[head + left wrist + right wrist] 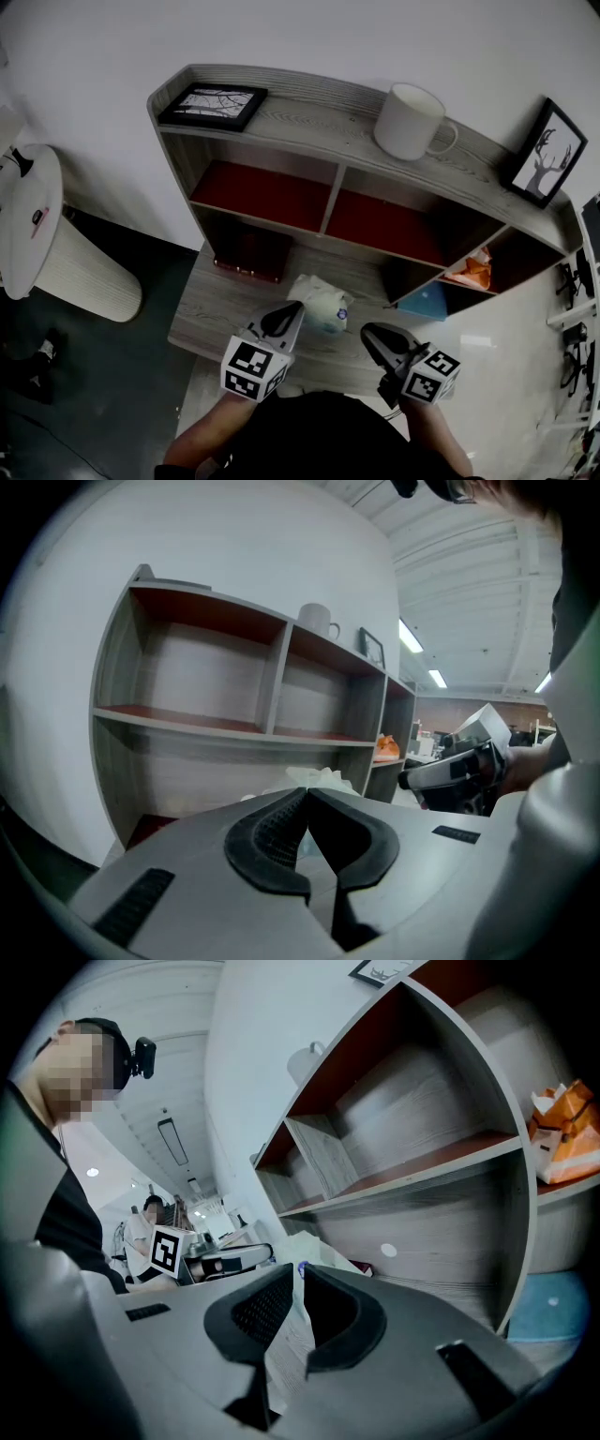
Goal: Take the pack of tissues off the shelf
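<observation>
the left gripper (292,313), a grey hand-held tool with black ribbed jaw pads and a marker cube, had its jaws closed tip to tip with nothing clamped between them. its tips lay at the left edge of the pack of tissues (324,307), a soft white plastic-wrapped bundle with a small blue mark. whether they touched it could not be told. the right gripper (369,334), of the same build, was also closed and empty. it stood just right of the pack, apart from it.

the pack lay near the middle of the bottom board (217,309) of the grey wood-grain shelf unit (309,114), in front of its lower compartments.

step in hand, as judged: approach. the pack was not yet gripped. the next move called for one gripper to open wide enough for the soft pack, advance around it, close, then draw it toward the front edge.

clearances: a dark red box (249,255) sat behind and left of the pack, near but apart. the shelf board above overhung only the rear of the bottom board, so the room over the pack was open. an upright panel (405,281) stood to the right rear. bare board lay around both grippers, and the front edge ran close under the wrists.
</observation>
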{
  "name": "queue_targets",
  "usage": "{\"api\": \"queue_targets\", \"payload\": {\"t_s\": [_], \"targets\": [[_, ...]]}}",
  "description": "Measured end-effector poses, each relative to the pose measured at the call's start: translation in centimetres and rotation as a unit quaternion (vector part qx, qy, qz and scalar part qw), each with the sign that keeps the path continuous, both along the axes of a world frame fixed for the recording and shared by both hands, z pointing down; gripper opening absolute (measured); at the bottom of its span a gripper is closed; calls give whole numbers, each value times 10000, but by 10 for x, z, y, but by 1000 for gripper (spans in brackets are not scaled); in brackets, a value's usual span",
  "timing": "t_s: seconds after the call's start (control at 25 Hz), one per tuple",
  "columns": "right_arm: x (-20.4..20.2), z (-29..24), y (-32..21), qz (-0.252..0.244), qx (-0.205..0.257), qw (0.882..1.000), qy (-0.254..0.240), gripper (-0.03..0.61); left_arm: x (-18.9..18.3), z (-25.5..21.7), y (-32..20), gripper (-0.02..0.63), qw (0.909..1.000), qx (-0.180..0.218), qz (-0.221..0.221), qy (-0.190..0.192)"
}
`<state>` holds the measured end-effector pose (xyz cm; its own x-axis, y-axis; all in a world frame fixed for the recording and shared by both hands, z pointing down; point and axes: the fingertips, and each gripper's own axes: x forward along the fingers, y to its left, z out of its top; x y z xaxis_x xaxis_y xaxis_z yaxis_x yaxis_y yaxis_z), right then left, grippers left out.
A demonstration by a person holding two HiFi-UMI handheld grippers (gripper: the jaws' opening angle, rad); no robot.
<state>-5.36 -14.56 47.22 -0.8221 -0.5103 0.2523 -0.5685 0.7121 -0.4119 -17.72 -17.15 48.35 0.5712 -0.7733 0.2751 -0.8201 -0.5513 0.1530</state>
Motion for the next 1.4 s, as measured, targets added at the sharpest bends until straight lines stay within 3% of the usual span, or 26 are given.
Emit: {"api": "queue_targets", "payload": {"t_s": [0.44, 0.76, 0.92, 1.4], "targets": [[-18, 16, 10, 47, -126, 9998, 117, 20, -21, 79, -13, 15, 9989, -403, -128, -217], [-18, 21, 12, 176, -209, 9995, 150, 20, -14, 140, -20, 15, 9967, -778, -3, -215], [-17, 22, 13, 220, -227, 9994, 172, 20, -13, 170, -19, 15, 9930, -1083, 51, -460], [-10, 22, 10, 242, -250, 9991, 236, 20, -18, 219, -10, 18, 9849, -1452, 190, -925]]}}
